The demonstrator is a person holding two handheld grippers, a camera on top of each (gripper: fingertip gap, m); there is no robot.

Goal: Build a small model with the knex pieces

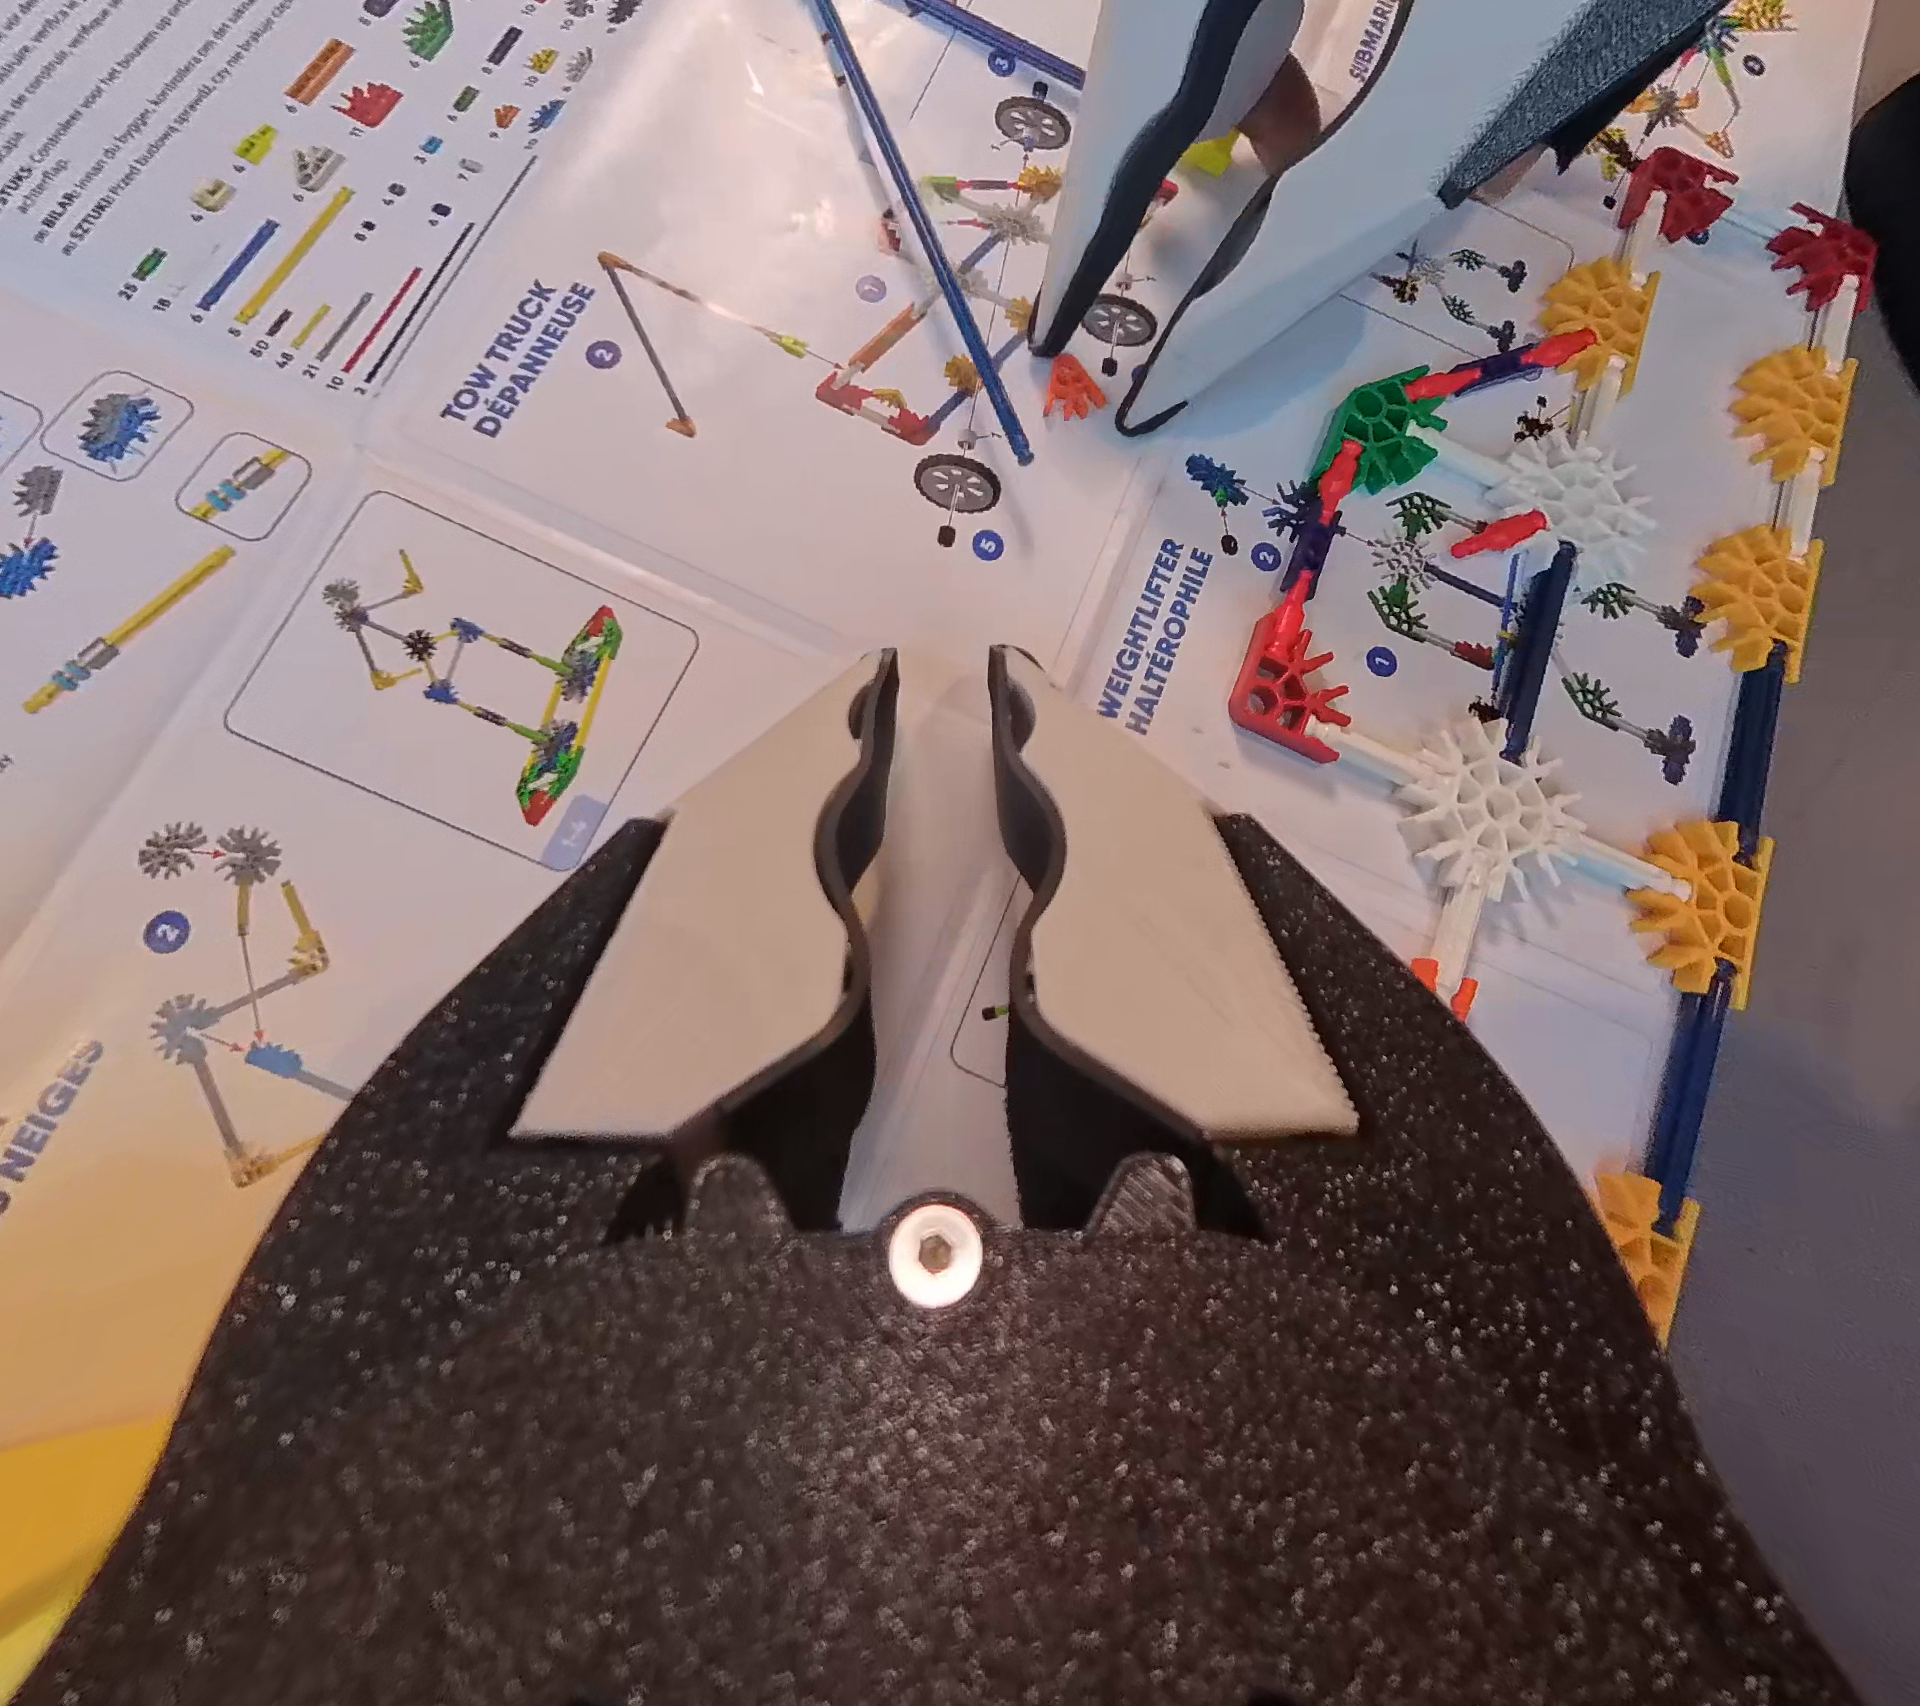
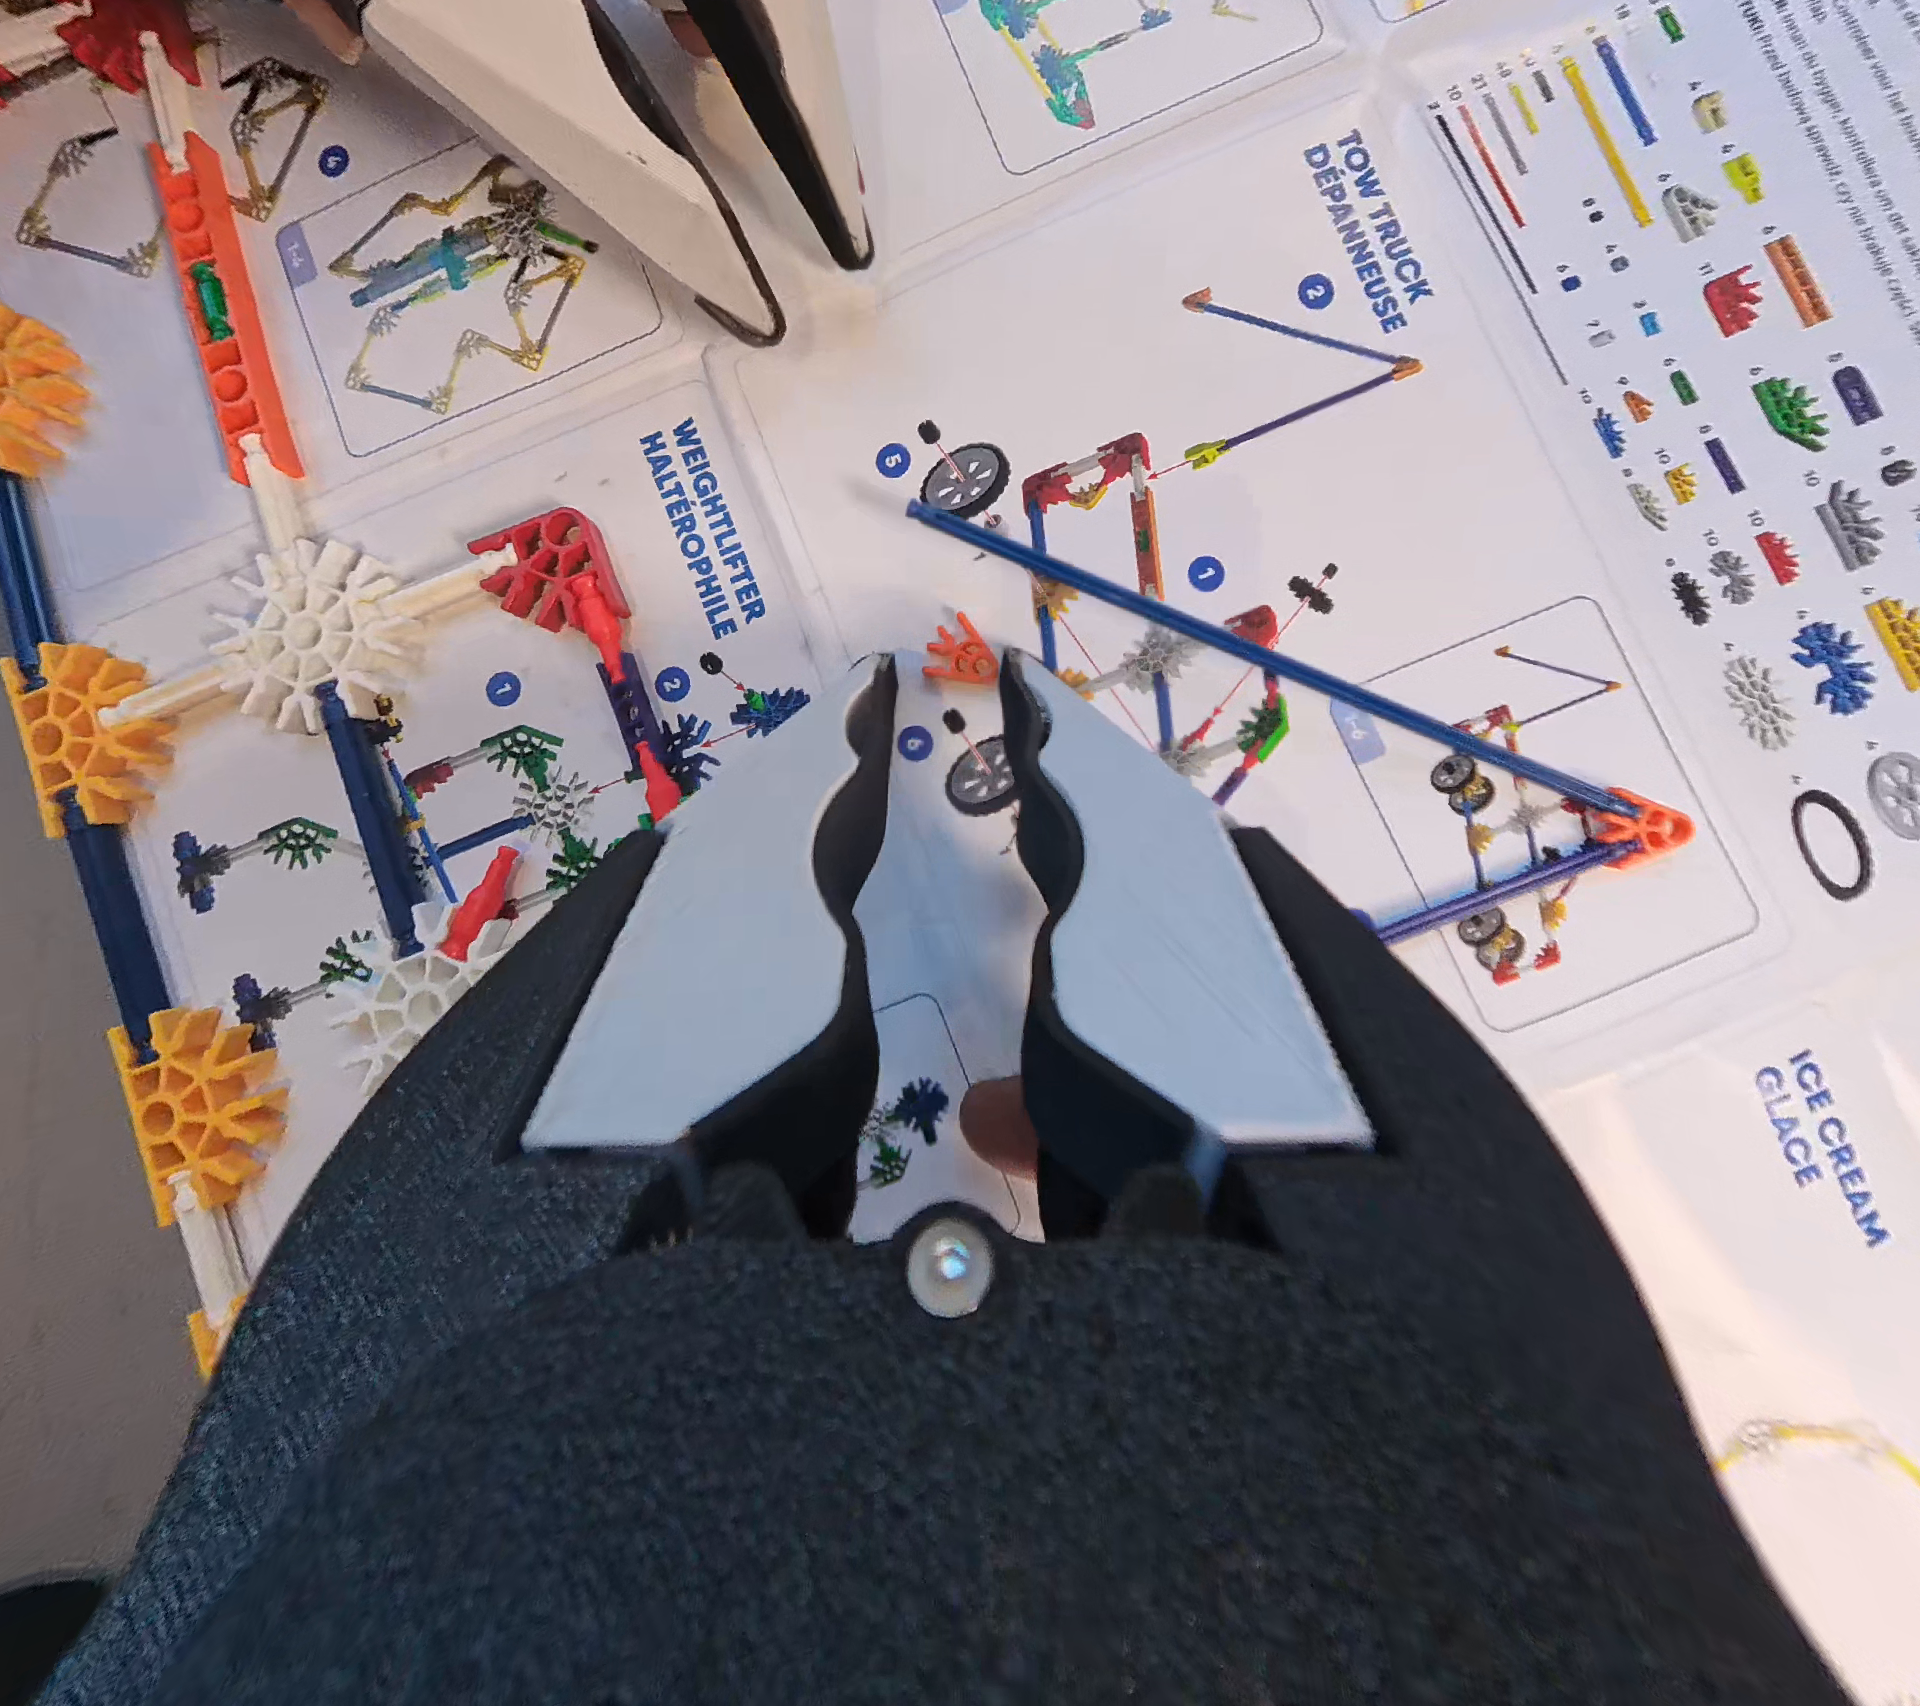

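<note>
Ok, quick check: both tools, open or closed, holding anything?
Left tool: open, empty, above the instruction sheet.
Right tool: open, empty, tips down around a small orange connector.

Grey tabletop (image 1: 1829,1137), white printed instruction sheet (image 1: 727,513) covering it

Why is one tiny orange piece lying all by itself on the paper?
The small orange plastic connector lies loose on the printed instruction sheet, joined to nothing, just beyond the right gripper tips. The other loose parts are two long blue rods joined at an orange corner piece.
</note>
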